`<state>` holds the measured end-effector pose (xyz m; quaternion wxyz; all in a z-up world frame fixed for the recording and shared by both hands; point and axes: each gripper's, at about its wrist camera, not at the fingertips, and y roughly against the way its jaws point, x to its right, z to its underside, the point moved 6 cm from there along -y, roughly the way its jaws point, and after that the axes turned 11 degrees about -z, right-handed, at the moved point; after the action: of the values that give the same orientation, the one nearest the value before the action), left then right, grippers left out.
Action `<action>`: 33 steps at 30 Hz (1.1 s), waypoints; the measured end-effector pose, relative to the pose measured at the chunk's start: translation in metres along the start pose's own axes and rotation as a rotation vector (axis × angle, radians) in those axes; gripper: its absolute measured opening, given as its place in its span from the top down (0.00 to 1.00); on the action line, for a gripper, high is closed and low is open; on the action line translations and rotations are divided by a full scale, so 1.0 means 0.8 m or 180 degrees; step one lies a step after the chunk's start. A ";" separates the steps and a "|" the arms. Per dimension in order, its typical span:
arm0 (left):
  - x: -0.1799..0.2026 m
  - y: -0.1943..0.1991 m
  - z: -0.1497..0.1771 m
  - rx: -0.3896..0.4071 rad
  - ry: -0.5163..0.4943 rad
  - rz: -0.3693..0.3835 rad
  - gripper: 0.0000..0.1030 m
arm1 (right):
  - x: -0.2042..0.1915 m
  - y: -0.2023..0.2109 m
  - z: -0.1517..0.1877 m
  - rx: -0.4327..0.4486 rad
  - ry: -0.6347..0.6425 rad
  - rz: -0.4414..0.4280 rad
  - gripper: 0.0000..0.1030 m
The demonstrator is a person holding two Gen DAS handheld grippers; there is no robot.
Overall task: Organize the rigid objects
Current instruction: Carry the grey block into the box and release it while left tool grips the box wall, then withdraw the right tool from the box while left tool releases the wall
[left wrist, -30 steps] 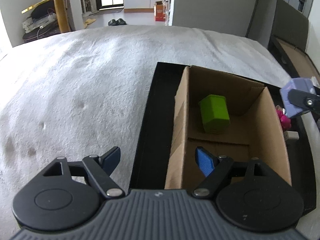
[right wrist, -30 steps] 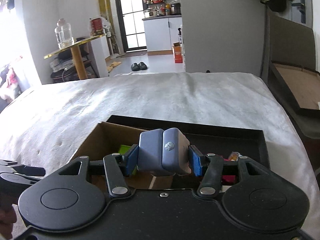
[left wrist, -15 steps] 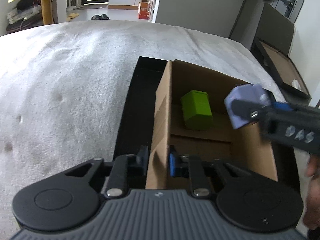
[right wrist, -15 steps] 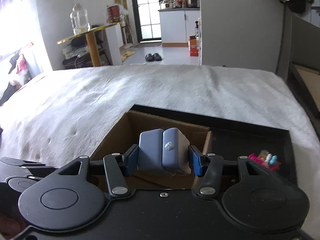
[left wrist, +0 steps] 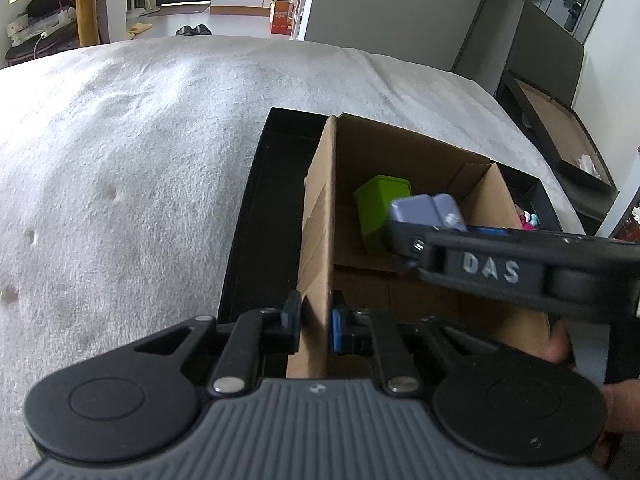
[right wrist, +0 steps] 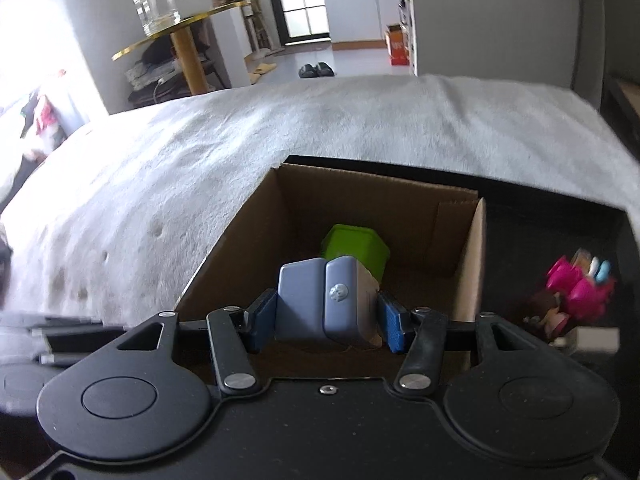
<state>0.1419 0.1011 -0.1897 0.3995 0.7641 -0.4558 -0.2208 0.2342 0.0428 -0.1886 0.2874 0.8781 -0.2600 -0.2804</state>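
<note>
The blue-grey plastic block (right wrist: 328, 300) sits clenched in my right claw (right wrist: 327, 322), blue pads (right wrist: 390, 326) pressed on both of its sides, a small round emblem facing the camera. I have it over the open top of the cardboard box (right wrist: 256, 224), toward the box's near side; from the left wrist view the same block (left wrist: 426, 210) shows above the box interior with my right claw (left wrist: 424, 246) reaching in from the box's right.

Inside the box, toward its far wall, lies a green plastic container (right wrist: 356, 250), tipped on its side. The block is between me and that container and I cannot tell whether the two touch.

My left claw (left wrist: 316, 320) is closed on the box's left wall (left wrist: 316, 240), one finger outside and the blue-padded finger (left wrist: 338, 326) inside, gripping the cardboard edge at its near end.

The box stands in a shallow black tray (left wrist: 260, 200). In the tray, right of the box, is a small cluster of pink and multicoloured toys (right wrist: 576, 284), with a pale rectangular piece (right wrist: 588, 340) just beside them, too blurred to name.

The tray rests on a bed covered in a white fleecy blanket (left wrist: 120, 180).
</note>
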 end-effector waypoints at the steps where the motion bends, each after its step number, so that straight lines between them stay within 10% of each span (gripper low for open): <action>1: -0.001 -0.001 0.001 -0.0014 0.0011 -0.0014 0.87 | -0.002 -0.003 -0.001 -0.0010 -0.0058 -0.0037 0.48; 26: 0.010 0.018 -0.014 0.0051 -0.0109 -0.0411 0.81 | 0.042 0.088 -0.012 0.0291 -0.0237 -0.0134 0.48; 33: 0.010 0.013 -0.018 -0.0014 -0.0032 -0.0532 0.59 | 0.074 0.100 -0.007 0.0368 -0.0360 -0.0021 0.48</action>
<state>0.1506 0.0969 -0.1731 0.3790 0.7975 -0.3920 -0.2583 0.2561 -0.0477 -0.1531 0.2201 0.8769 -0.2887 -0.3150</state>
